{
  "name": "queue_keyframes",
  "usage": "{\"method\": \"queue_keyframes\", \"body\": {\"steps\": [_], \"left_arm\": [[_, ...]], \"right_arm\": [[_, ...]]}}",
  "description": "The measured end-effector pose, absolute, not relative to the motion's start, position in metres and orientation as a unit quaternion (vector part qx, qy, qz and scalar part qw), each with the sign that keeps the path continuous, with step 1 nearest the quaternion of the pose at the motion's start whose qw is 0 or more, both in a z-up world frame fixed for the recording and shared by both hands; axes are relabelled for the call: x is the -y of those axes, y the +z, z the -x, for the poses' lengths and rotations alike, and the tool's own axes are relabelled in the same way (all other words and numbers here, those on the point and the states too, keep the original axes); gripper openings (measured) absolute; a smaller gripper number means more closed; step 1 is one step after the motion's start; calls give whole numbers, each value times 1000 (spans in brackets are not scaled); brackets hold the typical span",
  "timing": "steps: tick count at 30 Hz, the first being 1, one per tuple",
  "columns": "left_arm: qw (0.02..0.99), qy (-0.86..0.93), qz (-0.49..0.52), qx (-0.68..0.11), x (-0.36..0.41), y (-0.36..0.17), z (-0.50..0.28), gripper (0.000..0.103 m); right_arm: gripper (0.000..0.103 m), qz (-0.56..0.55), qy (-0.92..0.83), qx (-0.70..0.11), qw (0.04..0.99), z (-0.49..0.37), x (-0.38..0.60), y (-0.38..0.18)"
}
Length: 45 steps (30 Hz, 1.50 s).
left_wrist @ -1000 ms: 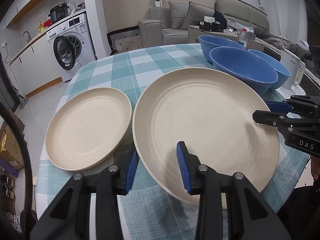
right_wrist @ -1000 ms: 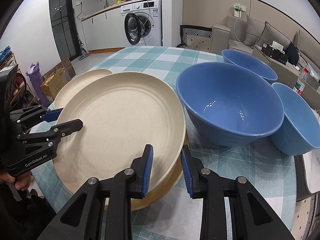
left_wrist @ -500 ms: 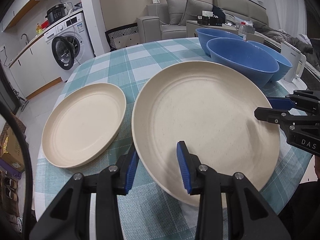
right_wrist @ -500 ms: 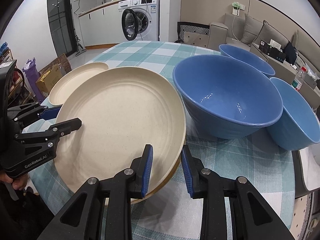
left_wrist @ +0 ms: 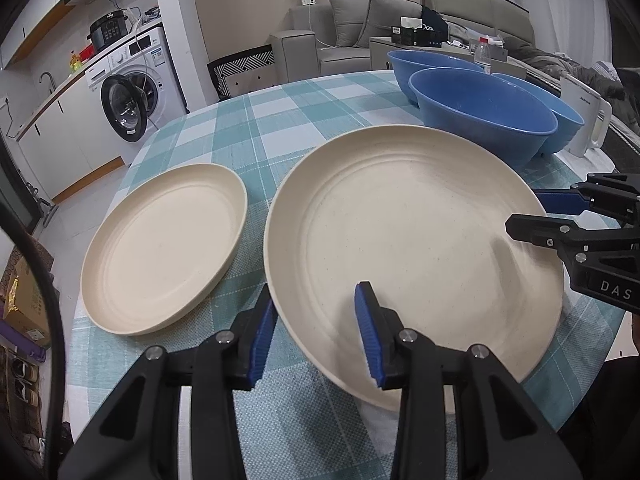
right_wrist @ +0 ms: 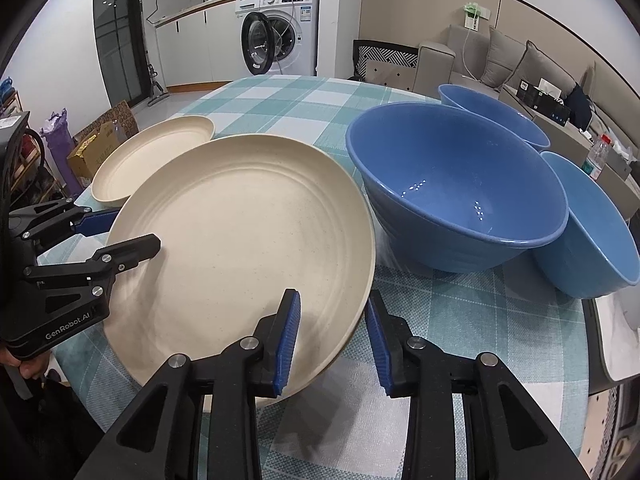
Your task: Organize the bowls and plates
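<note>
A large cream plate (left_wrist: 416, 248) is held between both grippers, tilted above the checked table; it also shows in the right wrist view (right_wrist: 248, 240). My left gripper (left_wrist: 316, 332) straddles its near left rim, jaws apart around the rim. My right gripper (right_wrist: 332, 336) straddles its right rim the same way. A smaller cream plate (left_wrist: 164, 244) lies on the table to the left and shows in the right wrist view (right_wrist: 152, 156). Three blue bowls stand at the right: a big one (right_wrist: 456, 188), one behind (right_wrist: 492, 112), one at the far right (right_wrist: 600, 232).
The round table has a teal checked cloth (left_wrist: 280, 120). A white kettle (left_wrist: 588, 124) stands past the bowls at the table's right edge. A washing machine (left_wrist: 128, 92) and a sofa (left_wrist: 360, 28) stand beyond the table.
The large plate has risen off the table with both grippers on its rim, and both cameras now sit a little higher. The smaller plate and the bowls have not moved.
</note>
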<state>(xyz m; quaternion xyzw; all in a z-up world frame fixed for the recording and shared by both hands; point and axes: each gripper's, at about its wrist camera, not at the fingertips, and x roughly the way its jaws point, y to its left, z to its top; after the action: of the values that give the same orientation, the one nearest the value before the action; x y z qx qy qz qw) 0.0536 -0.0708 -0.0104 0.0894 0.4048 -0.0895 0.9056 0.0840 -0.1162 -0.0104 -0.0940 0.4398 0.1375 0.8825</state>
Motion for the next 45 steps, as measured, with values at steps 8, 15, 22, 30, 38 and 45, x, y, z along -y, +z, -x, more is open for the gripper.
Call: {"method": "queue_keyframes", "body": {"steps": [8,15,22,30,38,45], "left_arm": [[904,-85,-96,-408,71,-13,-54,40],[901,-84,-103,-412,72,-16,-55,42],[901,-80,-112,-410,73,-17,-54,43],[903,-80,-115,-407,74,-17,-53,43],[900,-98,-97,-414,73,-16,-53,55],[903,-113,-81,-407,72,-6,-46,65]], "right_arm": [[34,109,133,-439,882,-83,112,-14],[35,118,131,-439,881,-83,111,-15],[44,147,129,-429,882,-78,100,-17],[48,147,133,-427,882,-77,100,-19],[53,137,144,-428,882,-77,101,-17],[76,121,157,-414,888,-73,103,-5]]}}
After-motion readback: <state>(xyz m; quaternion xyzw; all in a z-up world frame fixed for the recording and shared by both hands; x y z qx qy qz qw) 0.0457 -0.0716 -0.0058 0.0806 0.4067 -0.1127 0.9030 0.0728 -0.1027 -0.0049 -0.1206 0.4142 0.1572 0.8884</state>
